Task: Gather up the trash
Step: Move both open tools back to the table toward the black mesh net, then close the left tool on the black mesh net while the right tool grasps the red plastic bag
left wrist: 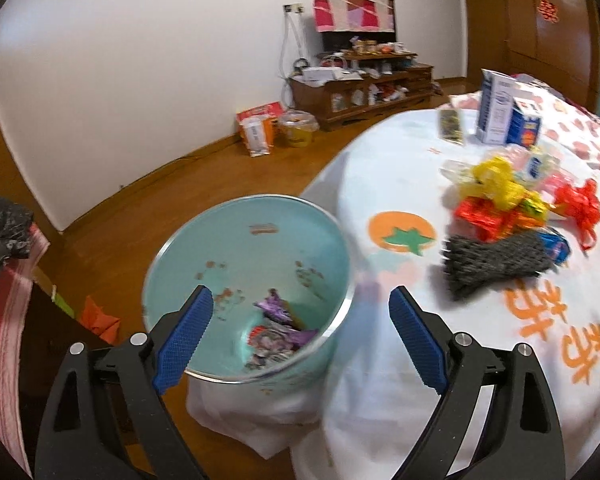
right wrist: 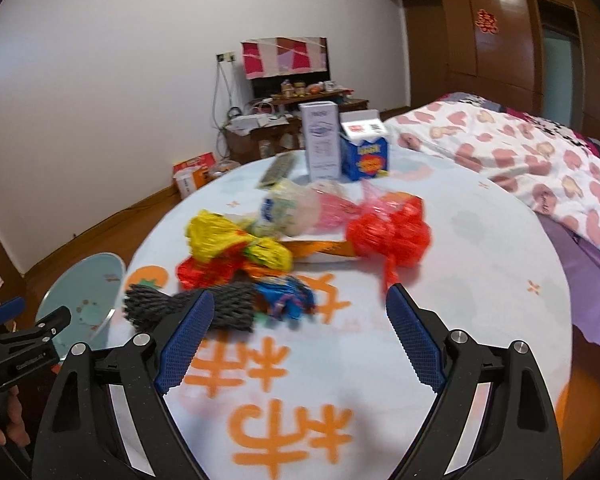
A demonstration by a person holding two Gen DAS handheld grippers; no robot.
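Note:
A teal bin (left wrist: 244,240) stands on the floor beside the round table (left wrist: 380,360) and holds crumpled wrappers (left wrist: 276,332). My left gripper (left wrist: 300,312) is open and empty above the bin's rim. On the table lies a pile of trash: grey foam net (right wrist: 192,306), yellow bag (right wrist: 228,240), red net bag (right wrist: 392,232), blue wrapper (right wrist: 288,296). My right gripper (right wrist: 300,312) is open and empty, just short of the grey net and blue wrapper. The pile also shows in the left wrist view (left wrist: 500,208).
Two cartons (right wrist: 340,148) and a flat packet (right wrist: 278,168) stand at the table's far side. A bed with a heart-print quilt (right wrist: 520,160) lies right. A wooden cabinet (left wrist: 360,88) and boxes (left wrist: 260,124) line the far wall. A chair with cloth (left wrist: 4,280) is left.

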